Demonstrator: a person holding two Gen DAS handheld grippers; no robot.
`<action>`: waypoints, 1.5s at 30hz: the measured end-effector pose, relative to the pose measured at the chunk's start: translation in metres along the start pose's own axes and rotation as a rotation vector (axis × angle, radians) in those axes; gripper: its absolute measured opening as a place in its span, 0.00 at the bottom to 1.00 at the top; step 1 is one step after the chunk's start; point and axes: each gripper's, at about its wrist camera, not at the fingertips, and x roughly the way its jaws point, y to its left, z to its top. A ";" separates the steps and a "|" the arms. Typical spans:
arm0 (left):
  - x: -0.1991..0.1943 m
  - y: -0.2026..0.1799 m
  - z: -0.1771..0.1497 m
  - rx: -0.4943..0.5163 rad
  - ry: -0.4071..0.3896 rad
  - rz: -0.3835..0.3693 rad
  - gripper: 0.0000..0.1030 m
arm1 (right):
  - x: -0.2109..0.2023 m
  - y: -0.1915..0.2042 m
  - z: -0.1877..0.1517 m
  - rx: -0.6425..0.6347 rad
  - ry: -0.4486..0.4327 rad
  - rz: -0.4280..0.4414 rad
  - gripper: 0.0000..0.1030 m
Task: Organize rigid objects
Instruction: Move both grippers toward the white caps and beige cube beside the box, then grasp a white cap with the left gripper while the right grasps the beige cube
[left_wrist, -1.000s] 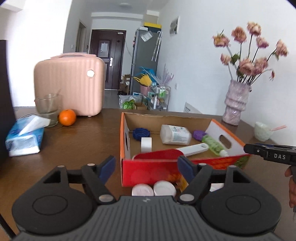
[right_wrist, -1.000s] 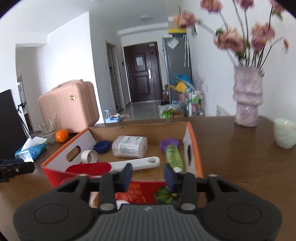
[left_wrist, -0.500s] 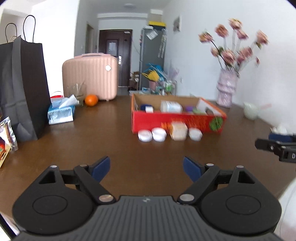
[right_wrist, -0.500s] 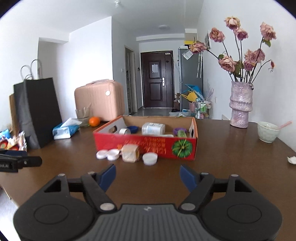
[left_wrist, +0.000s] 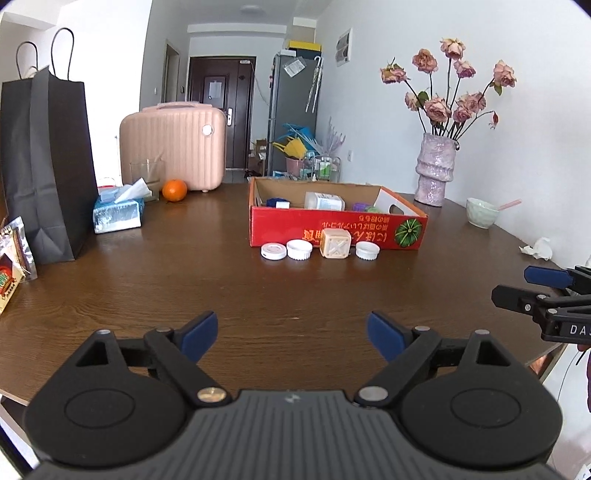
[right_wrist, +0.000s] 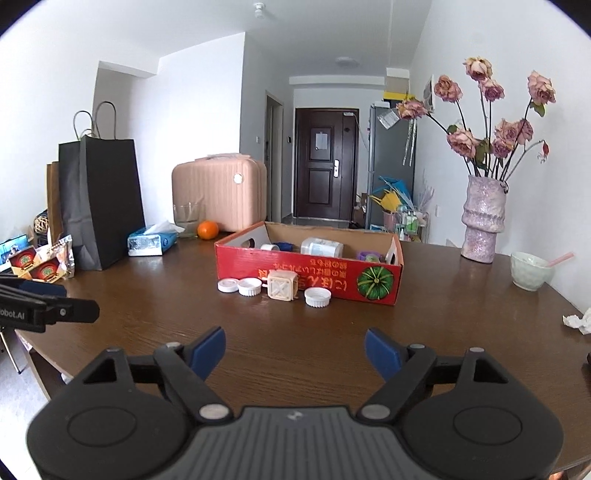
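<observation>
A red cardboard box stands on the brown table and holds a white bottle, a blue cap, a tape roll and a purple-capped tube. In front of it lie three white lids and a beige cube. My left gripper is open and empty, far back near the table's front edge. My right gripper is open and empty, equally far back. The right gripper also shows at the left wrist view's right edge.
A black paper bag, a tissue pack, an orange, a glass and a pink case stand at the left and back. A flower vase, a bowl and crumpled tissue are on the right.
Both grippers have pulled back from the box toward the table's front edge. The right gripper opened wide. The box and the items before it now look small and distant.
</observation>
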 end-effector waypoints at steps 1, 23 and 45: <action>0.004 0.000 0.000 0.000 0.007 -0.001 0.87 | 0.002 -0.001 0.000 0.005 0.003 -0.003 0.80; 0.237 0.005 0.068 0.089 0.152 -0.016 0.71 | 0.160 -0.033 0.034 0.082 0.136 -0.010 0.70; 0.247 -0.008 0.062 0.260 0.087 -0.041 0.39 | 0.307 -0.015 0.058 0.192 0.215 0.198 0.55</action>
